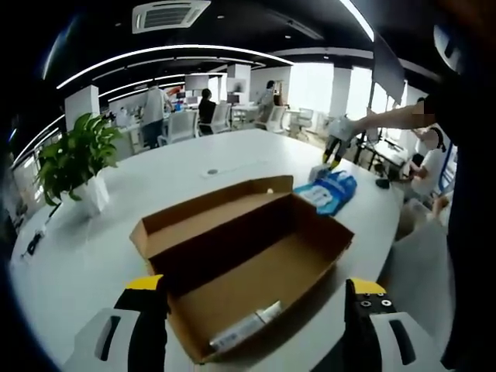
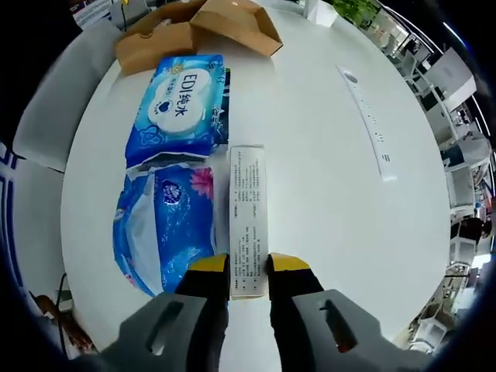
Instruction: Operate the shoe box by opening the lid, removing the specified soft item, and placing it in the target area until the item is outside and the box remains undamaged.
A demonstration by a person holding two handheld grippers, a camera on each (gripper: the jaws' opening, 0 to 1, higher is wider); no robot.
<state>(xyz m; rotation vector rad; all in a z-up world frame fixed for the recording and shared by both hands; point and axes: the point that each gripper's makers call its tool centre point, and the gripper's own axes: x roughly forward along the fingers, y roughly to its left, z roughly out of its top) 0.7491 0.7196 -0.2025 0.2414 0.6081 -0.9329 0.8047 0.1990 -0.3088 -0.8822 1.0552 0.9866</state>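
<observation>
Right hand-held gripper (image 2: 248, 267): jaws closed on the near end of a narrow white carton (image 2: 247, 217), which lies flat on the table (image 2: 325, 194). Carton long axis runs straight ahead along the jaws, toward the box (image 2: 194, 31) at the far edge of that view. Whether the carton is being lifted or set down cannot be told.

Soft items lie just left of the carton: a blue wipes pack (image 2: 182, 108) farther out, and a blue-and-clear pouch (image 2: 163, 225) nearer, its edge touching or nearly touching the carton. Both are outside the box, parallel to the carton.

Left hand-held gripper (image 1: 263, 306): jaws wide apart, holding nothing, poised over the near end of the box (image 1: 248, 256). Lid is open, flaps out. Inside, a small white pack (image 1: 244, 329) rests against the near wall, closest to this gripper. Box walls appear sound.

Judgement: the right gripper is the nearer one to the soft items; the left is nearer the box.

Table is white, smooth and round-edged. A potted plant (image 1: 74, 163) stands at its far side. Room is an open office with strip lighting; people work at distant desks.
</observation>
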